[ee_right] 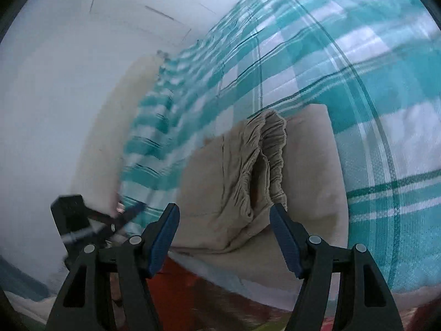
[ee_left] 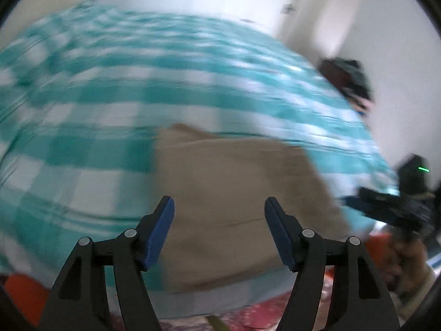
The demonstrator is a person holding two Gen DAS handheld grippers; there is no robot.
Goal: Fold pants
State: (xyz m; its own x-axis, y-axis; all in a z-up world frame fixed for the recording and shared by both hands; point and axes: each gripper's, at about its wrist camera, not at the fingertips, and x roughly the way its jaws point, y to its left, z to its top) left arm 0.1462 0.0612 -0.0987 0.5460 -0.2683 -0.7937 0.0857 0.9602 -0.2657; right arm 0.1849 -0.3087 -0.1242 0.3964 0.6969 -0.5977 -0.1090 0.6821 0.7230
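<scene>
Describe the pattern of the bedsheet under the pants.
The bedsheet is a teal and white check with thin darker lines, clearest in the right wrist view.

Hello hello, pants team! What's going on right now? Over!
Left gripper open, nothing between its pads. Right gripper open, empty too. Beige elastic-waist pants lying folded on the teal-and-white checked bedspread. Nothing in the way.

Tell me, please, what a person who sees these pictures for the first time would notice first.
The beige pants catch the eye first, folded into a compact stack near the edge of the bed, elastic waistband on top. Under them spreads a teal and white checked sheet, filling most of both views. Both the left gripper and the right gripper are open and empty.
</scene>
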